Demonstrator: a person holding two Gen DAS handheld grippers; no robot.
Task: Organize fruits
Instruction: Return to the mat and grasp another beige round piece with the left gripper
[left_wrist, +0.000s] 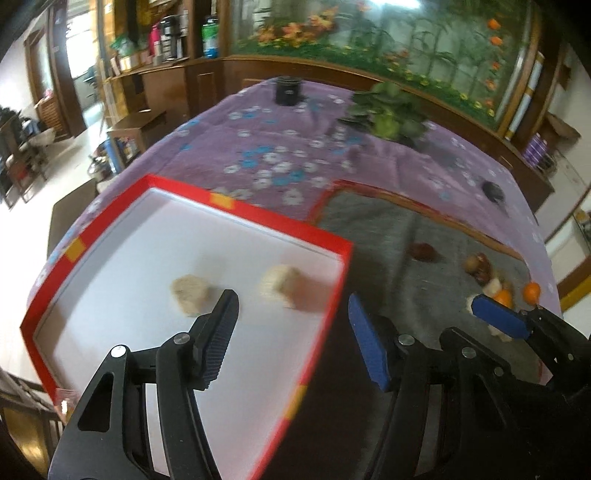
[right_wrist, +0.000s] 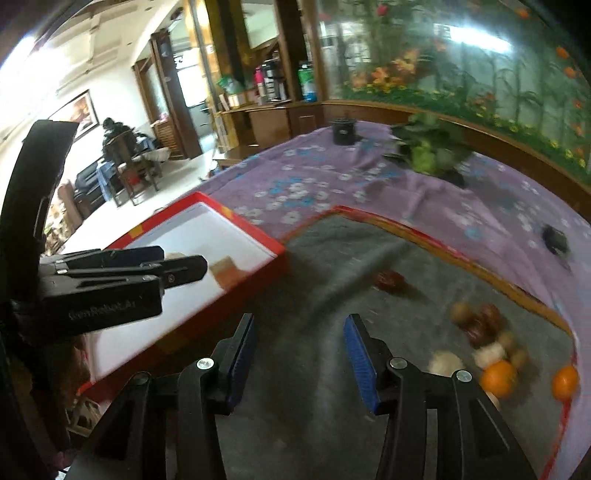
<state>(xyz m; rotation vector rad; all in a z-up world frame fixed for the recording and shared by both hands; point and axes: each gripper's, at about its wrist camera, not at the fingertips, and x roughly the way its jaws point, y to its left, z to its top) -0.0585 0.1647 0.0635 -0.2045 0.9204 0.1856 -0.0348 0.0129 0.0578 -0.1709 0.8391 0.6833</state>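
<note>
The left gripper (left_wrist: 291, 306) is open with nothing in it, low in the frame over the red box (left_wrist: 332, 243). Two pale pieces (left_wrist: 190, 293) lie inside the box. The right gripper (right_wrist: 299, 330) is open and empty too, above the grey mat (right_wrist: 332, 266). Blurry fruits, maybe oranges (right_wrist: 496, 376), sit at lower right.

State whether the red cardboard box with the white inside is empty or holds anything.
Not empty. The red cardboard box holds two pale beige chunks on its white floor; most of the floor is bare.
</note>
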